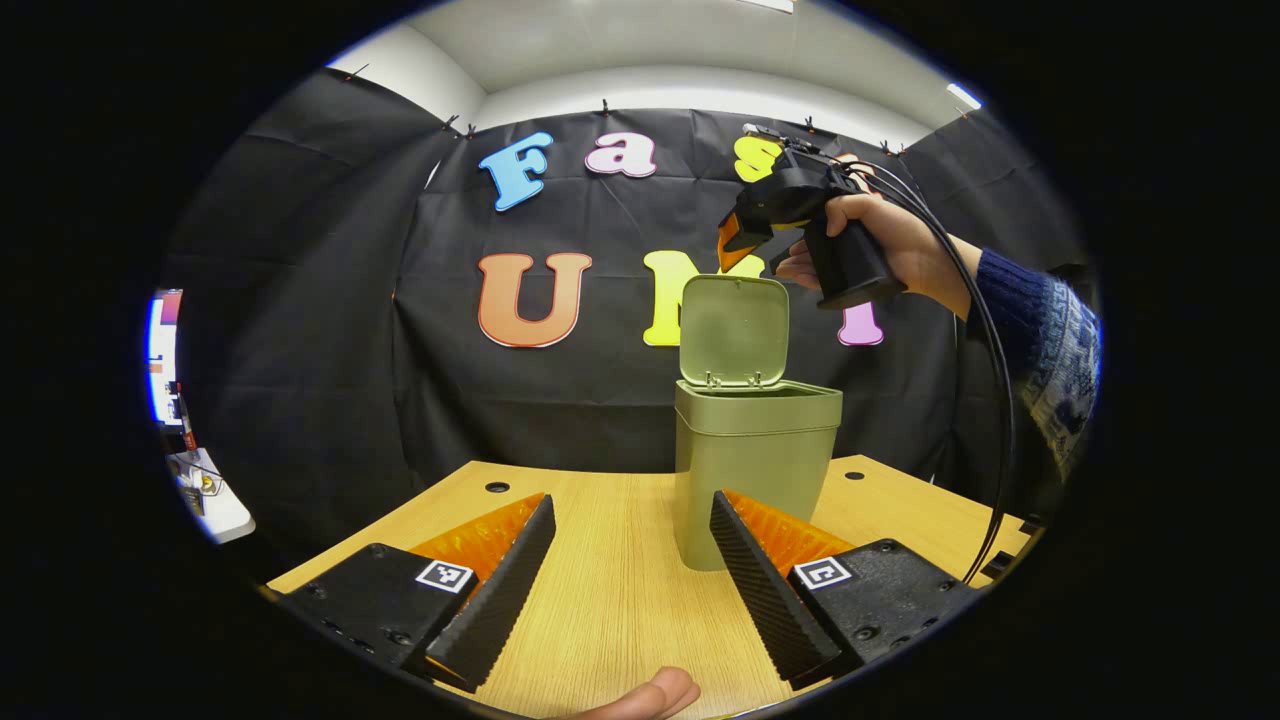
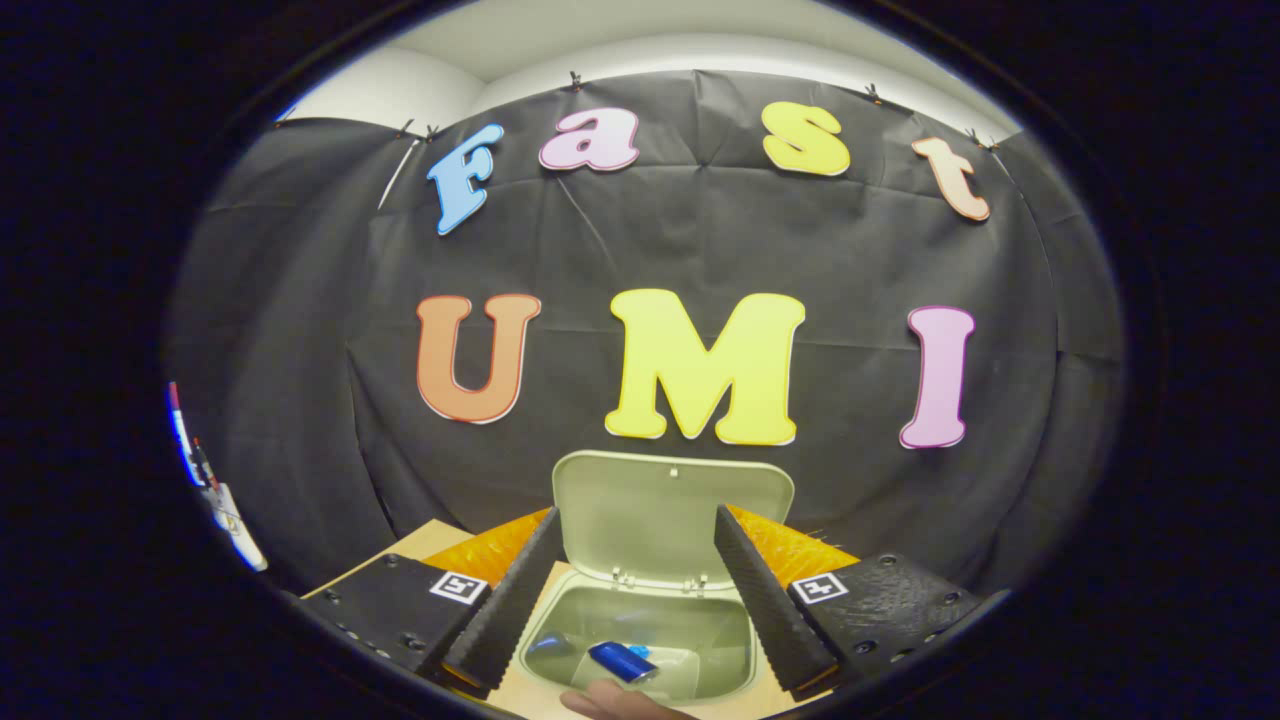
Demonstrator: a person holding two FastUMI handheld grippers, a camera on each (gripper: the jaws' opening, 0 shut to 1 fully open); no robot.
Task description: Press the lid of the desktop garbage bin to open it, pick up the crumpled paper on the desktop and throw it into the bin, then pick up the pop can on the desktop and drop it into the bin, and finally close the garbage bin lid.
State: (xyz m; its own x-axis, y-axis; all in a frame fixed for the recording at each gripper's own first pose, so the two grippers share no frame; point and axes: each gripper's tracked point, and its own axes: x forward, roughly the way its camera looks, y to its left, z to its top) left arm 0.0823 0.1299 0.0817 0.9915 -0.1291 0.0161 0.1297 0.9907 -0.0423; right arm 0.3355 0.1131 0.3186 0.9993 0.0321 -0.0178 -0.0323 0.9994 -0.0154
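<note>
The olive-green bin (image 1: 757, 470) stands on the wooden table, its lid (image 1: 733, 332) hinged upright at the back. My left gripper (image 1: 635, 590) hovers low over the table just in front of the bin, open with nothing between its fingers. A hand holds my right gripper (image 1: 740, 235) high above the bin's open mouth. From there I look down between the open fingers of the right gripper (image 2: 635, 610) into the bin (image 2: 560, 615), past the raised lid (image 2: 672, 520). A blue pop can (image 2: 622, 661) lies on the bin's bottom. I cannot make out the crumpled paper.
The light wooden table (image 1: 600, 600) has two round cable holes (image 1: 497, 487) (image 1: 853, 475) near its back edge. A black cable (image 1: 995, 400) hangs from the right gripper past a blue knitted sleeve (image 1: 1040, 340). A screen (image 1: 165, 355) stands beyond the table at far left.
</note>
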